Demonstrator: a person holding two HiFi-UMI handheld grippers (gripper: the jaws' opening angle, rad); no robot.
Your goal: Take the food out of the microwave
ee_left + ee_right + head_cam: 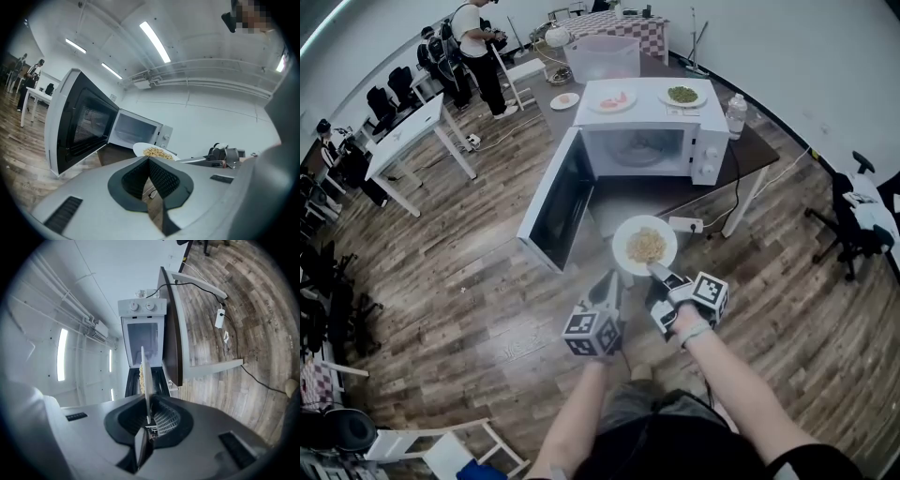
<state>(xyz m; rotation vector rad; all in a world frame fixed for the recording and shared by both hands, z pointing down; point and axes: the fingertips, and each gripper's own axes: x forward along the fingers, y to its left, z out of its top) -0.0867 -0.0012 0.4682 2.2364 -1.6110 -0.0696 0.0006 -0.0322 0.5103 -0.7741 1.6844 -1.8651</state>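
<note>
A white plate of noodles [645, 246] hangs level in front of the open microwave [642, 150], out over the wooden floor. My right gripper [661, 275] is shut on the plate's near rim; in the right gripper view the plate [144, 380] runs edge-on between the pads. My left gripper [609, 286] is shut and empty, just left of the plate and apart from it. In the left gripper view the plate [154, 151] shows past the closed jaws, with the microwave's cavity [136, 129] bare behind it. The door [558, 200] stands swung out to the left.
Two plates of food [611, 100] [682, 95] rest on top of the microwave, and a bottle [736, 114] stands on the dark table [759, 150] beside it. A power strip [686, 224] lies on the floor below. White tables [408, 131], chairs and people [478, 47] are at the far left.
</note>
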